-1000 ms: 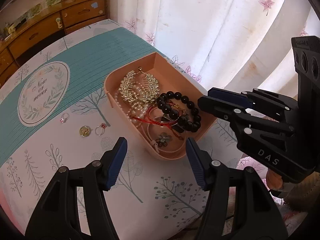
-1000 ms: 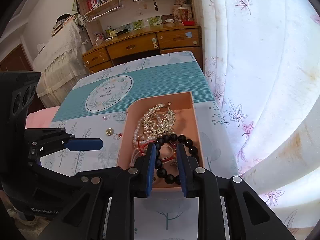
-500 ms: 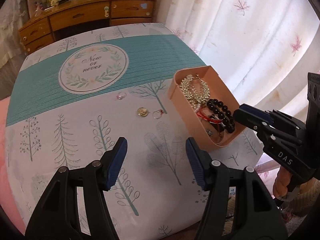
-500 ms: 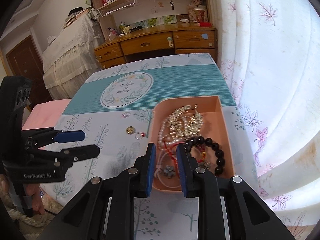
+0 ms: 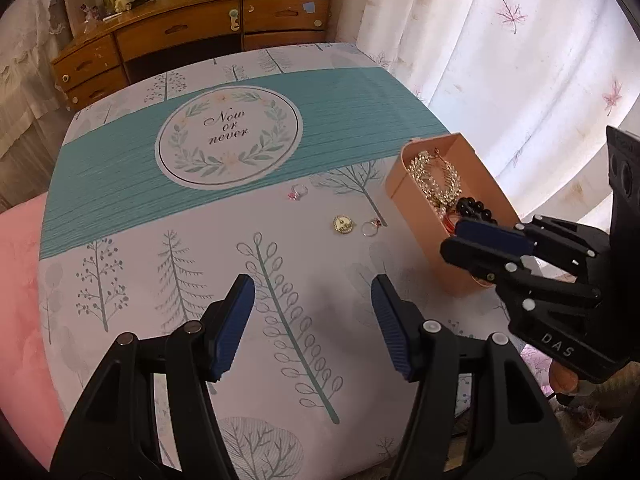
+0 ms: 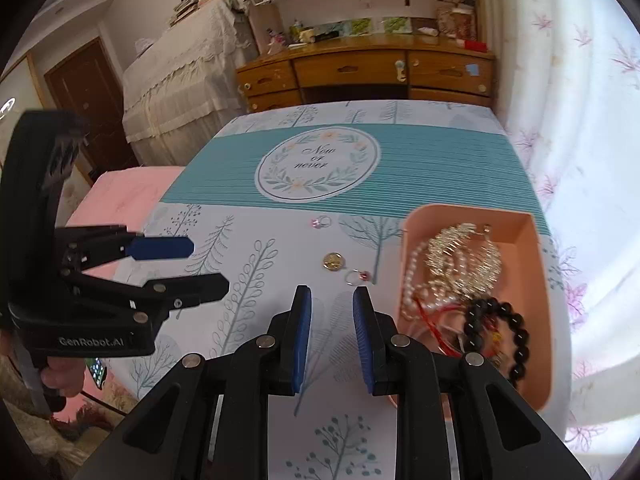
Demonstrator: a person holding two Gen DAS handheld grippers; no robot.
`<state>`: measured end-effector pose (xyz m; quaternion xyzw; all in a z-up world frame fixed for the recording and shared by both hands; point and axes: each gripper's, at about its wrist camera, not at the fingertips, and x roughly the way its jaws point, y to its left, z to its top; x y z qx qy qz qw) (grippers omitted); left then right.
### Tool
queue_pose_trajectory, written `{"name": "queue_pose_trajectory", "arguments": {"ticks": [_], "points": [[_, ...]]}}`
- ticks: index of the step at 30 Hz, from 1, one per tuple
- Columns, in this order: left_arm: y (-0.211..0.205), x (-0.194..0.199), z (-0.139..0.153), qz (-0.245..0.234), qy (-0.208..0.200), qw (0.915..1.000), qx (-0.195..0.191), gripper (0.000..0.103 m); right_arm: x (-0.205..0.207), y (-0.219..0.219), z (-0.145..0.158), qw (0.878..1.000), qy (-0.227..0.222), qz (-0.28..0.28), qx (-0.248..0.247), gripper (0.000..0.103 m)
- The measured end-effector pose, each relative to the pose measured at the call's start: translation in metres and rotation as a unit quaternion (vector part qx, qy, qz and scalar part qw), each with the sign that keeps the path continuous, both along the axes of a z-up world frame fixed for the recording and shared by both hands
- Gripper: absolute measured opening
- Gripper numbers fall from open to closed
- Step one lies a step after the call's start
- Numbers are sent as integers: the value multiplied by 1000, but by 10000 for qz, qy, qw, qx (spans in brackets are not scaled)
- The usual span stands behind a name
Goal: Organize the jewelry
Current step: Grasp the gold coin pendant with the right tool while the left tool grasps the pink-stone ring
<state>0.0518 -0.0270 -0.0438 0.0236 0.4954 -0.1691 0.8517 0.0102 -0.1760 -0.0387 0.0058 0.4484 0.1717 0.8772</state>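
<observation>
A peach tray (image 6: 532, 240) (image 5: 404, 196) at the table's right edge holds a gold chain piece (image 6: 464, 256), pearls, red cord and a black bead bracelet (image 6: 496, 328). On the cloth left of it lie a pink-stone ring (image 6: 321, 222) (image 5: 298, 192), a gold round pendant (image 6: 333, 261) (image 5: 343, 224) and a thin ring with a red stone (image 6: 358, 277) (image 5: 371, 227). My left gripper (image 5: 312, 324) is wide open and empty above the cloth. My right gripper (image 6: 331, 332) is open by a narrow gap and empty, just short of the red-stone ring.
The table (image 5: 120, 184) wears a teal and white tree-print cloth with a "Now or never" wreath. A pink cushion (image 5: 16, 280) lies at its left. A wooden dresser (image 6: 360, 72) stands behind it, a curtain (image 6: 580, 120) hangs at the right.
Both grippers have drawn back and swung left from over the tray, so the loose rings and pendant now lie ahead of them. The right jaws have opened slightly.
</observation>
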Motion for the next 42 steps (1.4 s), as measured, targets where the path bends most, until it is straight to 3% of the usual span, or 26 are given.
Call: {"name": "queue_pose_trajectory", "arguments": {"ticks": [4, 8, 11, 15, 19, 27, 30, 31, 36, 42], "points": [[13, 23, 19, 169, -287, 9992, 235, 59, 25, 12, -8, 9996, 202, 198, -8, 22], [28, 52, 34, 443, -439, 9979, 161, 62, 54, 25, -22, 9978, 522, 402, -112, 22], [26, 76, 31, 516, -476, 9962, 513, 62, 74, 35, -33, 9957, 701, 501, -346, 22], [15, 103, 10, 294, -225, 9972, 647, 62, 96, 45, -52, 9922, 899, 634, -588, 23], [7, 121, -13, 82, -9, 9982, 586, 62, 112, 54, -70, 9885, 1011, 726, -864, 34], [1, 131, -44, -521, 177, 9974, 464, 62, 118, 74, -90, 9814, 897, 982, -1385, 34], [-3, 127, -50, -842, 161, 9951, 489, 62, 110, 80, -94, 9774, 707, 1159, -1621, 25], [-5, 126, -52, -949, 165, 9941, 500, 62, 109, 81, -94, 9773, 696, 1172, -1620, 18], [-19, 122, -63, -1392, 179, 9877, 696, 62, 111, 66, -92, 9853, 820, 802, -1268, 17], [-36, 120, -77, -1919, 119, 9766, 967, 62, 93, 41, -61, 9934, 550, 585, -823, 17]]}}
